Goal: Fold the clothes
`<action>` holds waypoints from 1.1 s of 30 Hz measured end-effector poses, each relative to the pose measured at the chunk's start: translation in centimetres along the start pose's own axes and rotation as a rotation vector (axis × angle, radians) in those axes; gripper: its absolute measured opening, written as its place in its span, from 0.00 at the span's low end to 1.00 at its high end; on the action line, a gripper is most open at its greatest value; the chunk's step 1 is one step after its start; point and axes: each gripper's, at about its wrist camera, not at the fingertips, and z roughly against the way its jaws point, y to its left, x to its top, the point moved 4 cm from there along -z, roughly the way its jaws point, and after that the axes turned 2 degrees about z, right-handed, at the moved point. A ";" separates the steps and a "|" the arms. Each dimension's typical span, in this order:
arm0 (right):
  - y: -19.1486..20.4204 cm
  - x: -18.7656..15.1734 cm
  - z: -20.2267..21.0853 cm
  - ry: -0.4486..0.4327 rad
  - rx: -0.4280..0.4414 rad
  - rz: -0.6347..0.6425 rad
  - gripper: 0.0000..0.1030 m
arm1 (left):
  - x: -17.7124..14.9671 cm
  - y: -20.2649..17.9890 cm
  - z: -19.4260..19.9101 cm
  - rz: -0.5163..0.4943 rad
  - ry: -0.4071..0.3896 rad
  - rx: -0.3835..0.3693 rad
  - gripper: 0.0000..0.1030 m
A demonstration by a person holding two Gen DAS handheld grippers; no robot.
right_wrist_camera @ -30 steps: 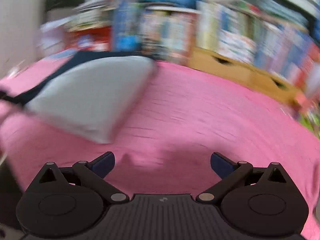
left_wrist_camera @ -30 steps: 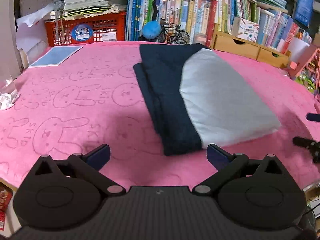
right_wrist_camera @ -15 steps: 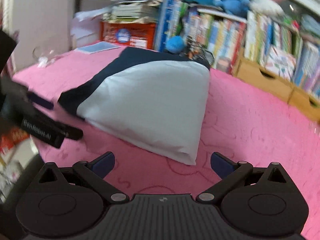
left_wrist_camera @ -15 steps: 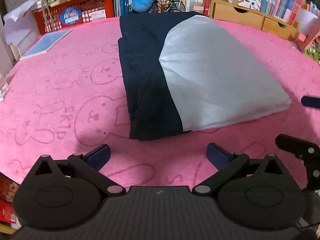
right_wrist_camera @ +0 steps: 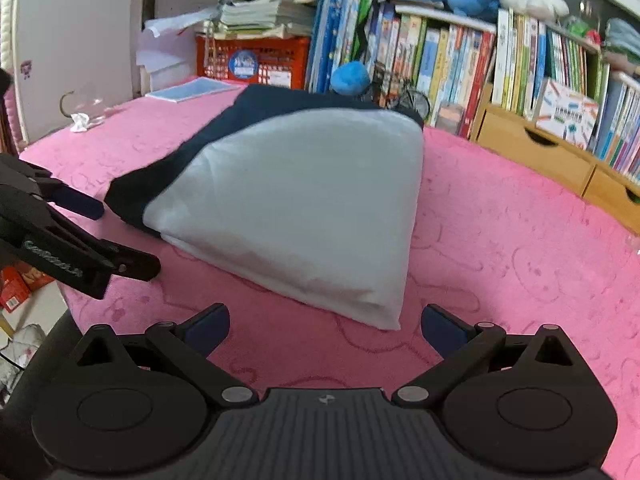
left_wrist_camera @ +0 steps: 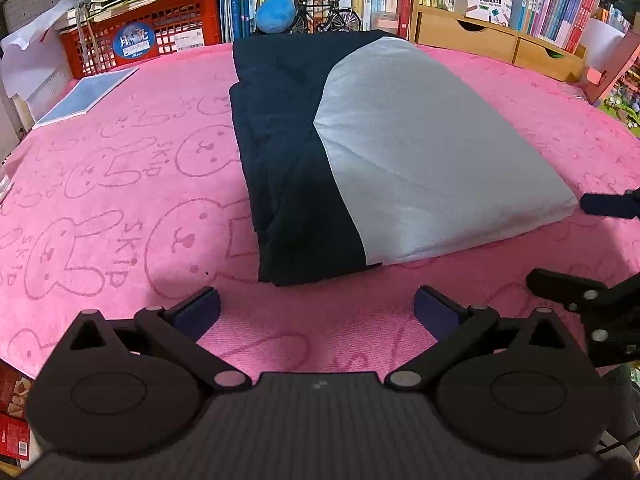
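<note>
Hovering with fingers spread and empty, the left gripper (left_wrist_camera: 316, 308) faces the near edge of the folded garment (left_wrist_camera: 384, 160), bare pink cloth (left_wrist_camera: 120, 184) between them; the right gripper (right_wrist_camera: 326, 330), equally released, sits just short of the grey corner. Both have closed in since a second ago. The garment lies mid-tabletop, navy half left, grey right. Beyond: a red crate (left_wrist_camera: 160, 24), books (right_wrist_camera: 460, 60), perhaps a toy bicycle (left_wrist_camera: 326, 20).

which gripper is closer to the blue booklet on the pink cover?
Left. The left gripper sits at the near edge, on the side of the folded garment where the blue booklet lies; the right gripper is across it.
</note>
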 end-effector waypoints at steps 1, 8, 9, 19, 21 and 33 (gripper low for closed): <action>-0.1 -0.1 -0.4 0.012 0.000 -0.006 1.00 | -0.1 0.0 0.0 0.001 -0.006 0.001 1.00; -1.4 -0.8 -1.1 -0.006 0.057 -0.103 1.00 | 0.1 0.1 0.0 0.002 -0.001 0.003 1.00; -1.4 -0.9 -1.1 -0.011 0.054 -0.101 1.00 | 0.1 0.1 0.0 0.002 0.003 0.003 1.00; -2.5 1.5 1.1 -0.065 0.064 -0.142 1.00 | 2.2 0.6 1.6 0.026 0.001 -0.006 1.00; -2.8 2.2 1.9 -0.107 0.073 -0.131 1.00 | 2.6 0.5 2.1 0.013 -0.026 -0.005 1.00; -2.0 2.2 0.4 -0.042 0.067 -0.079 1.00 | 2.2 -0.7 1.0 -0.022 0.044 -0.019 1.00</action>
